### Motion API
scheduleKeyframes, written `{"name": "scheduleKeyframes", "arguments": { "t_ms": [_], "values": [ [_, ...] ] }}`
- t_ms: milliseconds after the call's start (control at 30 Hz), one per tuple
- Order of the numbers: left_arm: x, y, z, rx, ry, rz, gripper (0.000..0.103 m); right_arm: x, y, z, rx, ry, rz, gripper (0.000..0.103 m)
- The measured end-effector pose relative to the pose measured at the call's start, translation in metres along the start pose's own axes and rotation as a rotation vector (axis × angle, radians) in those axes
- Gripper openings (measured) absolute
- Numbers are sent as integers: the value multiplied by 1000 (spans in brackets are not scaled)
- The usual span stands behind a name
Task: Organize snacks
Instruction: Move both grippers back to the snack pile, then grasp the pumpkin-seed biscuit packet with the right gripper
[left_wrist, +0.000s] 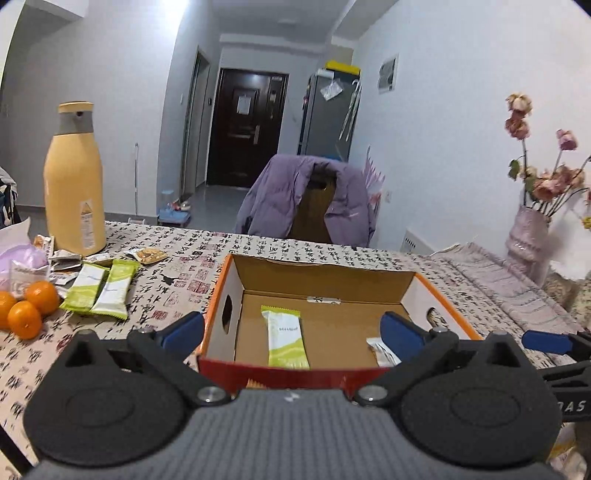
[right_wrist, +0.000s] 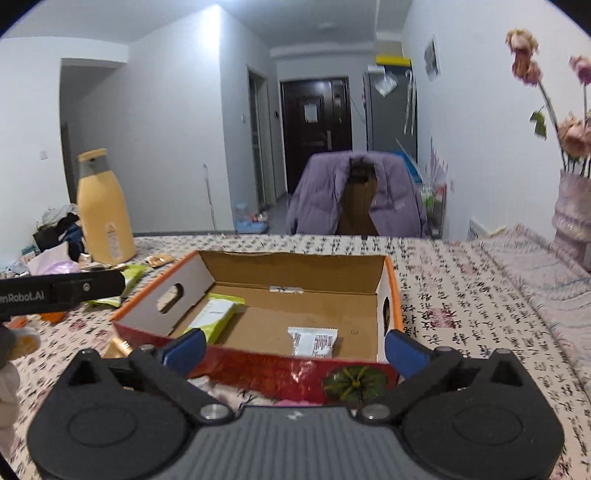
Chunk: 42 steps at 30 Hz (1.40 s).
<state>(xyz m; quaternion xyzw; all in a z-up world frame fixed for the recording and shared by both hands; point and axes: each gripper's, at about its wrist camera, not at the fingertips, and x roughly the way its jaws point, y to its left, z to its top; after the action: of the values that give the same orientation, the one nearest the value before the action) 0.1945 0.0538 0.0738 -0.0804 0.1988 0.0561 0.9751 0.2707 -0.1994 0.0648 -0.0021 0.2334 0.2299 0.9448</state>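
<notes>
An open cardboard box (left_wrist: 321, 273) with orange rims sits on the patterned tablecloth; it also shows in the right wrist view (right_wrist: 295, 267). Inside lie a green-and-white snack bar (left_wrist: 286, 338) (right_wrist: 214, 317) and a white packet (right_wrist: 313, 341) (left_wrist: 382, 350). Two more green bars (left_wrist: 99, 290) and small brown packets (left_wrist: 147, 254) lie on the table left of the box. My left gripper (left_wrist: 291, 334) is open and empty at the box's near wall. My right gripper (right_wrist: 295, 349) is open and empty at the near wall too.
A tall yellow bottle (left_wrist: 74, 181) stands at the left, with oranges (left_wrist: 26, 310) and a lilac bag (left_wrist: 18, 258) near it. A vase of dried roses (left_wrist: 528, 229) stands at the right. A chair with a purple jacket (left_wrist: 310, 199) is behind the table.
</notes>
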Motion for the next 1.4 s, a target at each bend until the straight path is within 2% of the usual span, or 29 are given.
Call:
{"name": "scheduleKeyframes", "arguments": {
  "t_ms": [167, 367, 667, 833, 900, 967, 1033, 1167, 1267, 1400],
  "values": [
    [-33, 2, -27, 17, -25, -13, 103, -40, 8, -25, -22, -45, 18, 103],
    [-58, 6, -62, -7, 3, -49, 103, -70, 13, -59, -13, -54, 37, 103],
    [-82, 13, -101, 11, 28, -56, 103, -90, 18, -98, -18, -42, 62, 103],
    [-85, 17, -106, 20, 43, -48, 103, -92, 22, -111, -33, -22, 66, 102],
    [-85, 19, -107, 13, 48, -50, 103, -90, 26, -113, -44, -11, 66, 98],
    [-86, 20, -108, 14, 53, -54, 103, -89, 31, -114, -59, 1, 75, 84],
    [-87, 21, -109, 14, 54, -57, 103, -85, 35, -114, -76, 16, 86, 78],
    [-87, 22, -111, 11, 61, -64, 103, -73, 40, -115, -94, 63, 106, 77],
    [-87, 24, -112, 8, 72, -67, 103, -61, 44, -115, -111, 100, 108, 71],
    [-87, 25, -112, 3, 91, -71, 103, -48, 48, -114, -150, 136, 96, 72]
  ]
}}
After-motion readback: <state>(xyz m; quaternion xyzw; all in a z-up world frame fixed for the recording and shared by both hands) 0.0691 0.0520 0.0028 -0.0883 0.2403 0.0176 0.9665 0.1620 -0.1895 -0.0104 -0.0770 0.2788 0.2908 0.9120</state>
